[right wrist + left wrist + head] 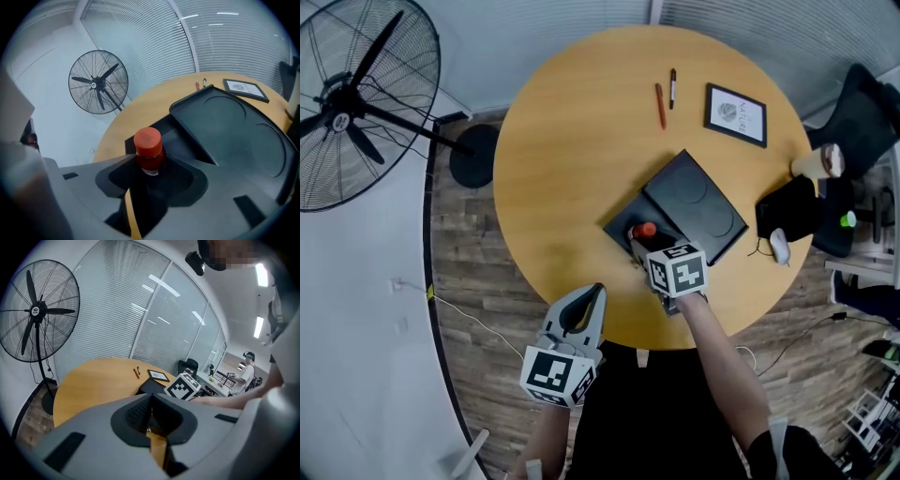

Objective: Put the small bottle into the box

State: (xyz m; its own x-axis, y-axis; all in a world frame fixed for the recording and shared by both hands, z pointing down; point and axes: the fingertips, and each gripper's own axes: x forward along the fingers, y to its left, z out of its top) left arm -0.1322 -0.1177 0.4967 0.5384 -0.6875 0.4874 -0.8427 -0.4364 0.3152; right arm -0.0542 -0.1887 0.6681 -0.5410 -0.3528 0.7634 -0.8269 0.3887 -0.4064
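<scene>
1. Jaws of the right gripper are clamped on a small bottle with a red screw cap. They hold it upright by the body below the cap.
2. In the head view the small bottle sits within the outline of the open base of a black box, near the middle of a round, light wooden table. Whether the bottle rests on the box floor or hangs just above it cannot be told.
3. The right gripper reaches in from the near side, with its marker cube just behind the bottle.
4. The box's flat black lid, marked with two shallow circles, lies to the right of the base and touches it. In the right gripper view the lid fills the right half, and the base is just behind the bottle.
5. The left gripper is at the table's near edge, left of the box and well apart from it. Its jaws are pressed together with nothing between them, as the left gripper view shows.
6. On the far side of the table lie an orange pen and a dark pen, side by side. A black-framed card is to their right.
7. A black pedestal fan stands on the floor to the left of the table.
</scene>
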